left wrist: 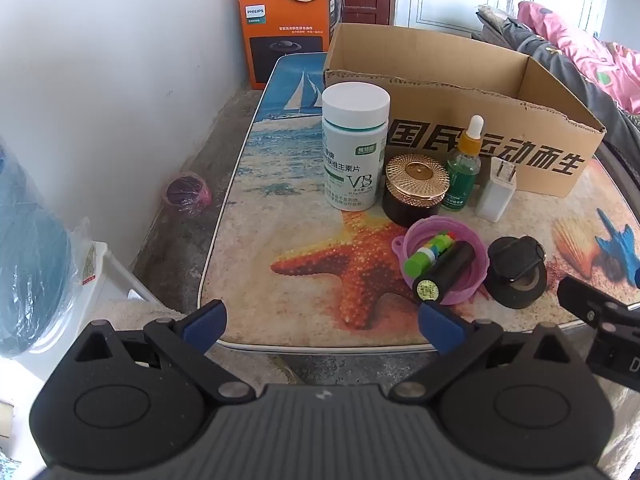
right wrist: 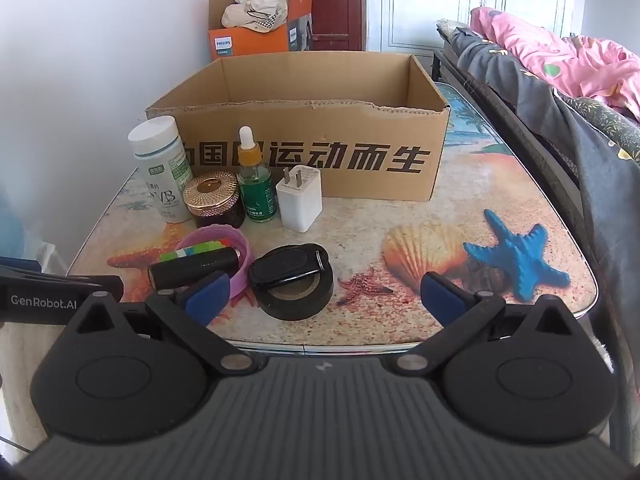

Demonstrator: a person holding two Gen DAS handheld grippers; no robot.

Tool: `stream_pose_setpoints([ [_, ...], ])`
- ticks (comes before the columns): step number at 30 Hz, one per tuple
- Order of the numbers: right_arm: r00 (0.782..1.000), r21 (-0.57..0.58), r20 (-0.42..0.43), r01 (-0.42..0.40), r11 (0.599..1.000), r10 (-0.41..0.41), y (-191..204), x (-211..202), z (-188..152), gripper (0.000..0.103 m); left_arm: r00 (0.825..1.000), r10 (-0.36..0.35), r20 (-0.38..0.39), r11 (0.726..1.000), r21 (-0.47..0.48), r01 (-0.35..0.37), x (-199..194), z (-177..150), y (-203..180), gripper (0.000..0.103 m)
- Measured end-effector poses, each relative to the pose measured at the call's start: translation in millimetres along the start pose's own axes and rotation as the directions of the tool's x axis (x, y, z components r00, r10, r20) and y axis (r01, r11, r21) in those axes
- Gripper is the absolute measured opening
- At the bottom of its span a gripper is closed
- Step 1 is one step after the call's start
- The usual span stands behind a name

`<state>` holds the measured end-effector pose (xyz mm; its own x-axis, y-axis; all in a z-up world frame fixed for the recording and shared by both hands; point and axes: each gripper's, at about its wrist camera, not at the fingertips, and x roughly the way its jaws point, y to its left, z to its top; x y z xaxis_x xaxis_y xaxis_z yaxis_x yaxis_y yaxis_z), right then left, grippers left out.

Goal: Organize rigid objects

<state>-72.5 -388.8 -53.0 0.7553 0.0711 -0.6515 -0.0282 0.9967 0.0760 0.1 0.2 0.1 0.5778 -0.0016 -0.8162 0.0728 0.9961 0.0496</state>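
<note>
Right, left wrist view first: my left gripper sits at the bottom of the frame with its jaws wide apart and nothing between them, hovering off the near edge of the table. Clutter is bunched centre frame in front of the cardboard box: white pill bottle, gold-lidded jar, green dropper bottle and white charger in a row against the box's front wall. Nearer me, a black tube and a green stick lie across a pink ring; a tape roll with a black key fob on top sits just to the right. My other claw pokes in at lower right.

Right wrist view: my right gripper is also spread wide and empty, low in the frame, with the tape roll just ahead of its left finger. Box fills upper centre, open-topped; what I can see of the inside is bare.

My read: nothing sorted yet. Box is the likely destination, so both claws are pre-opened for first picks.
</note>
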Motion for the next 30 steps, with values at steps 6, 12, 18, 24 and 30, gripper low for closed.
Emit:
stream_pose_setpoints([
  [6, 1.000, -0.002, 0.001, 0.003, 1.000, -0.003, 0.2, -1.6, 0.9, 0.102, 1.000, 0.004, 0.003, 1.000, 0.002, -0.004, -0.4, -0.1, 0.3, 0.102],
  [12, 1.000, 0.002, 0.000, -0.001, 1.000, 0.001, -1.0, -5.2, 0.8, 0.102, 1.000, 0.005, 0.003, 1.000, 0.003, -0.005, -4.5, 0.1, 0.5, 0.102],
  [18, 1.000, -0.001, 0.000, -0.001, 1.000, 0.001, 2.2, -4.2, 1.5, 0.102, 1.000, 0.017, 0.002, 1.000, -0.004, -0.017, -2.8, -2.1, 2.0, 0.102],
  [24, 1.000, 0.002, 0.005, -0.006, 1.000, 0.006, -1.3, -7.5, 1.2, 0.102, 1.000, 0.020, -0.002, 1.000, -0.010, -0.020, -2.8, -2.2, 4.1, 0.102],
  [30, 1.000, -0.002, 0.007, -0.010, 1.000, 0.010, 2.9, -7.1, 3.6, 0.102, 1.000, 0.027, 0.002, 1.000, -0.008, -0.027, -3.7, -2.2, 3.9, 0.102],
])
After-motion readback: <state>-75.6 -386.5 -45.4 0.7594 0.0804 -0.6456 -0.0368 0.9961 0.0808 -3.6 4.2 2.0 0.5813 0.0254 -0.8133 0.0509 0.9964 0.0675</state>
